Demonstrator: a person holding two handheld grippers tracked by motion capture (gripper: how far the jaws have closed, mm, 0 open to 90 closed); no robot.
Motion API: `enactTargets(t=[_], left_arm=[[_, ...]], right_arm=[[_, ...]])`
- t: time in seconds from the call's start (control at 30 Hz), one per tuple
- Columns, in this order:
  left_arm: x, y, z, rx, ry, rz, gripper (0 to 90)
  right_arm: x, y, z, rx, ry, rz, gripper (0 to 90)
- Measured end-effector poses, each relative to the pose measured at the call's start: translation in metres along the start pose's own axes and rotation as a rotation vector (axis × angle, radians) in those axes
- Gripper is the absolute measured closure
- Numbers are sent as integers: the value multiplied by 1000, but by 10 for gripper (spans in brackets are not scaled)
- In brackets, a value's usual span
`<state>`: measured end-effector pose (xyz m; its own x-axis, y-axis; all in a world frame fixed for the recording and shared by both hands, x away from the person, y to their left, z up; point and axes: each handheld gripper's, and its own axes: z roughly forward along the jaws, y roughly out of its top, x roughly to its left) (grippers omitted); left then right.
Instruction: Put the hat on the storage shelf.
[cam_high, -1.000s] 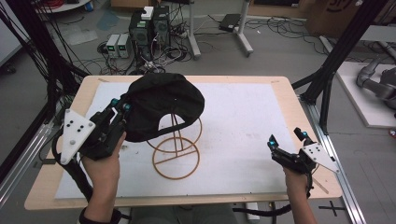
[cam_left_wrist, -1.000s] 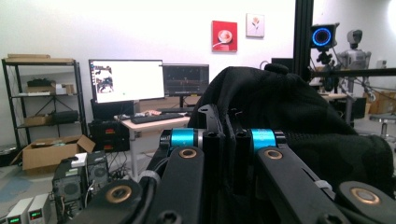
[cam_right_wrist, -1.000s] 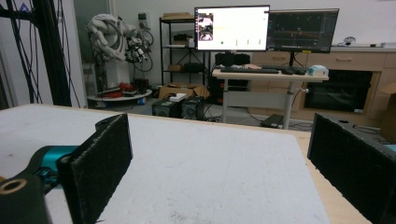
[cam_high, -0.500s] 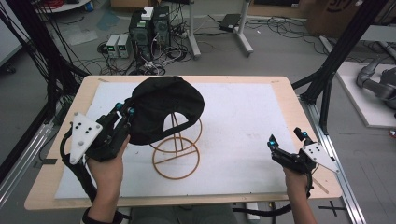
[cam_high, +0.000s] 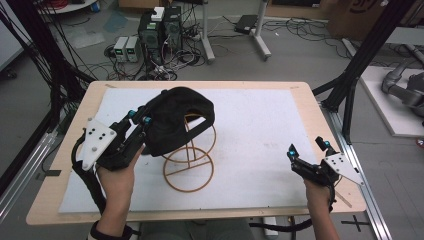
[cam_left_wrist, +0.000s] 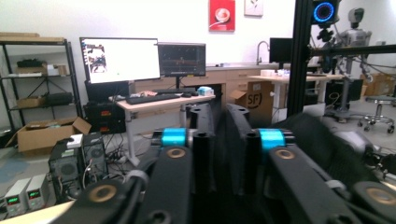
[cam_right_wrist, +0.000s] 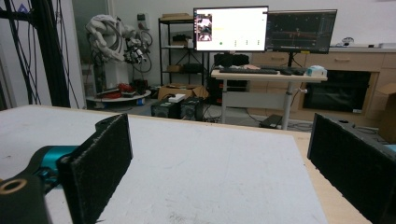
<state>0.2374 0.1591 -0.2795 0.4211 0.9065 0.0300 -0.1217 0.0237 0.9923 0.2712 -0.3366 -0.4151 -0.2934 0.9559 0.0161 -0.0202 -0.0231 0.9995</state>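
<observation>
1. Our left gripper (cam_high: 139, 120) sits at the left edge of the black cap (cam_high: 177, 117), which is draped over the top of the wire stand (cam_high: 190, 160) near the middle of the surface (cam_high: 260, 150).
2. Compared with a second ago, the cap has settled further onto the stand, and the left jaws have just been opening a little; in the left gripper view they are nearly together, with dark fabric between them.
3. We judge this as the start of letting go: the cap looks seated, so the stand should now carry it.
4. Our right gripper (cam_high: 306, 149) rests at the right of the surface, jaws wide apart and holding nothing.
</observation>
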Motion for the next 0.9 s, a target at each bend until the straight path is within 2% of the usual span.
enactTargets(t=[0.03,0.1,0.3,0.33,0.37,0.43,0.47,0.53,0.57,0.63,0.7,0.73,0.8,0.87,0.9], left_arm=[[0,1,0,-4,-4,2,781],[0,3,-1,-4,-6,8,723],[2,4,0,7,-14,-14,594],[3,4,0,10,-12,-14,542],[4,5,1,19,-11,-36,484],[5,5,1,19,-12,-41,467],[5,6,2,22,-1,-44,390],[5,6,3,22,1,-43,352],[5,7,2,24,22,-27,325],[5,7,2,23,30,-28,301],[6,8,1,18,57,-16,246],[8,8,1,12,82,-19,229],[10,8,0,12,84,-21,219],[12,8,0,14,112,-26,146],[14,8,-1,13,120,-30,143]], right_arm=[[0,0,0,0,0,0,60],[0,0,0,-1,0,-1,60],[1,0,0,4,4,-4,60],[1,0,0,4,4,-2,60],[1,0,0,5,3,-3,60],[1,-1,0,4,4,-2,60],[1,-1,0,6,2,1,60],[1,-1,0,6,2,0,60],[1,-1,0,5,2,1,60],[1,-1,0,5,3,-3,60],[1,-1,0,5,3,-5,60],[1,-1,0,5,2,-5,60],[1,-1,0,4,3,-5,60],[1,0,0,4,3,-4,60],[1,0,0,5,2,-3,60]])
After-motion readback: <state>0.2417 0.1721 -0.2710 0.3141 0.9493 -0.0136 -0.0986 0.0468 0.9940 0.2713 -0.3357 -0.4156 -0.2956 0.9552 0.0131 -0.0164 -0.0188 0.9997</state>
